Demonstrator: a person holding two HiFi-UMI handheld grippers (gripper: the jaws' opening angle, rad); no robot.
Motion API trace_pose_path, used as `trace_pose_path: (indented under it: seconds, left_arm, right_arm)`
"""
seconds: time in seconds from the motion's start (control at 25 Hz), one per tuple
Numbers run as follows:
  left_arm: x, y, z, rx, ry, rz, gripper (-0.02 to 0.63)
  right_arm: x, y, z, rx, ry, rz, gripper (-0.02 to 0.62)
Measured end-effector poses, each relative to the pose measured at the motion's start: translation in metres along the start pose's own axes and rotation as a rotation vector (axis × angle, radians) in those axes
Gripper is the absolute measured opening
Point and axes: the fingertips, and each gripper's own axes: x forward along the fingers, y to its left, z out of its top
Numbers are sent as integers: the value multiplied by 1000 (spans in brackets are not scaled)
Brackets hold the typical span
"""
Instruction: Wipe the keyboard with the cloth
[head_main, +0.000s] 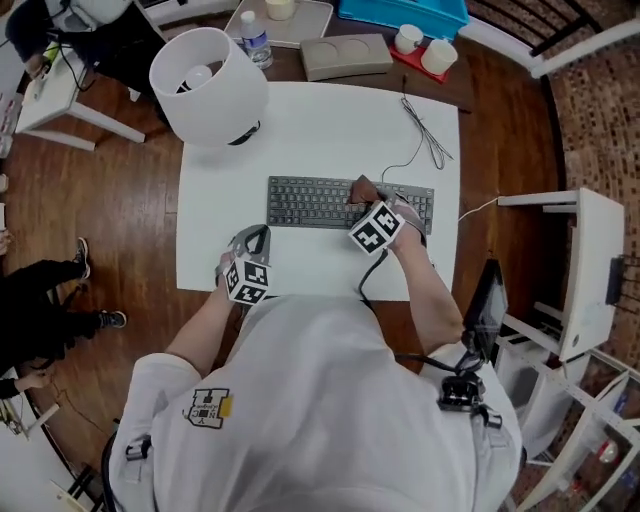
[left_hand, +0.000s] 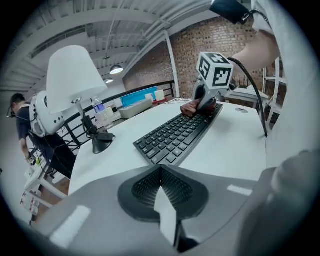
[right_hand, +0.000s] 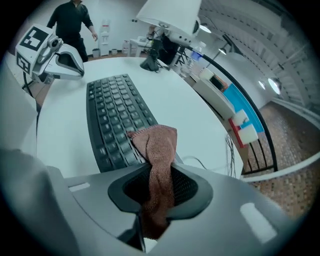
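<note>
The head view gives the layout: a dark keyboard (head_main: 350, 203) lies across a white table (head_main: 310, 120), a lamp (head_main: 208, 85) at the far left corner. The right gripper (head_main: 368, 198) is over the keyboard's right part. The left gripper (head_main: 250, 240) is near the table's front edge, just before the keyboard's left end and apart from it (whether it touches the table is not clear from above).

Only the right gripper view shows the grip itself: the jaws are narrow and clamped on a brownish-pink cloth (right_hand: 157, 165). It runs up between the pads and folds over at the top, its free end lying against the keys at that end of the keyboard. This view also takes in the left gripper across the table and a person (right_hand: 74, 20) standing beyond it, whom the head view does not show.

The left gripper view shows what neither other view does: its own jaws meet at the tips with nothing between them. Past them the keyboard runs away to the right gripper, with the cloth bunched under it on the far keys. A brick wall (left_hand: 210, 42) stands behind.
</note>
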Motion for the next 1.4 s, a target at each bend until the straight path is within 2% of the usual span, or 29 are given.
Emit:
trace_pose_path:
  seconds: [0.32,0.4,0.48,0.6,0.72,0.92,1.08,1.24,1.4]
  left_arm:
    - [18,-15,17,10,14,11,-2]
    - [17,-17,16,5,20,17,-2]
    - [14,-18,17,1,22,22,-2]
    - [14,-15,16,-4,18,23,-2]
    - [13,-10,10,-12,15,22,-2]
    - [-2,-2,-3,-7,3,13,-2]
    - [-18,3,-17,4,3,3,-2]
    - [-29,7,-27,6,1,-10,-2]
    - [-29,9,-29,23,-3,-29,-2]
  right_arm:
    - [-1,-90,-157,233,177,-118,91]
    - [-4,-99,-180,266,213,-131,91]
    - [-9,-101,-184,273,213,-136,91]
    - [-19,-91,-149,226,153,-142,91]
    - [-29,-63,-78,132,47,-117,91]
    - [-35,29,62,-84,-150,14,91]
    - [-29,99,147,-240,-226,96,91]
    - [-15,144,185,-320,-216,147,91]
    - [-10,147,178,-300,-184,145,90]
